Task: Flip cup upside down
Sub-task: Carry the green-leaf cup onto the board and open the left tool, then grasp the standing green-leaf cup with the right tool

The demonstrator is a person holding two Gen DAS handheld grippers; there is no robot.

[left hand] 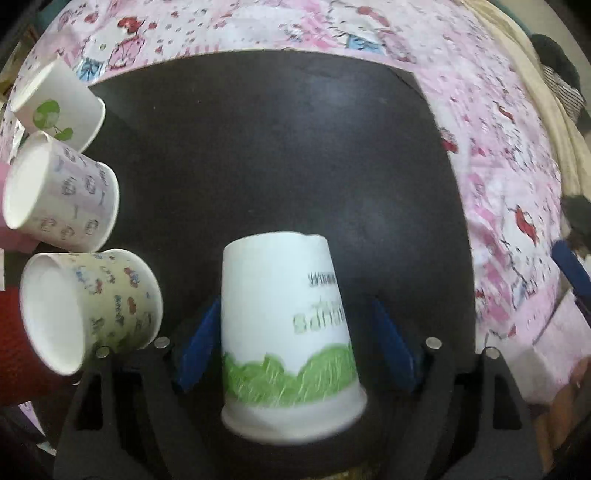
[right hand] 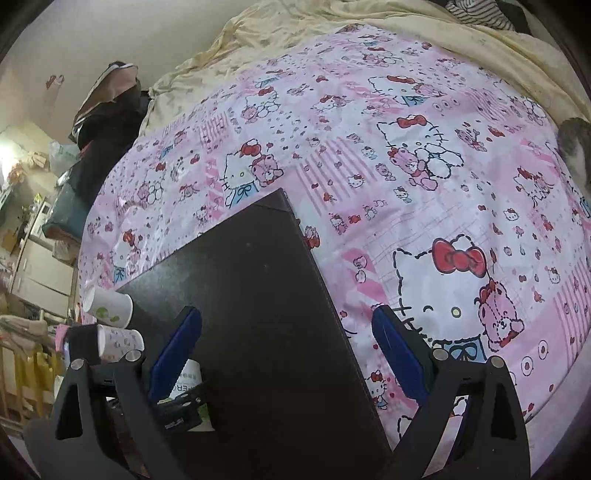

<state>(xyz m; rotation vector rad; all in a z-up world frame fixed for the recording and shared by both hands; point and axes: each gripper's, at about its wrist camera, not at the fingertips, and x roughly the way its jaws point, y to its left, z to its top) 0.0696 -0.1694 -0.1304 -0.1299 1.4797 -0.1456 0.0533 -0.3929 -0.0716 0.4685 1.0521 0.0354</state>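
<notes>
A white paper cup with a green grass band (left hand: 288,332) stands upside down on the dark board (left hand: 295,147), base up and rim down. My left gripper (left hand: 295,343) is open around it; the left blue finger (left hand: 197,347) is near the cup wall and the right blue finger (left hand: 393,347) stands apart from it. In the right wrist view a part of this cup (right hand: 188,380) shows behind my left gripper's black frame. My right gripper (right hand: 288,350) is open and empty, above the board's right edge (right hand: 325,295).
Three other paper cups lie on their sides at the board's left edge: a green-logo one (left hand: 59,107), a patterned one (left hand: 62,195) and a cartoon-print one (left hand: 88,310). A pink Hello Kitty sheet (right hand: 406,166) surrounds the board. A blanket (right hand: 295,26) lies beyond.
</notes>
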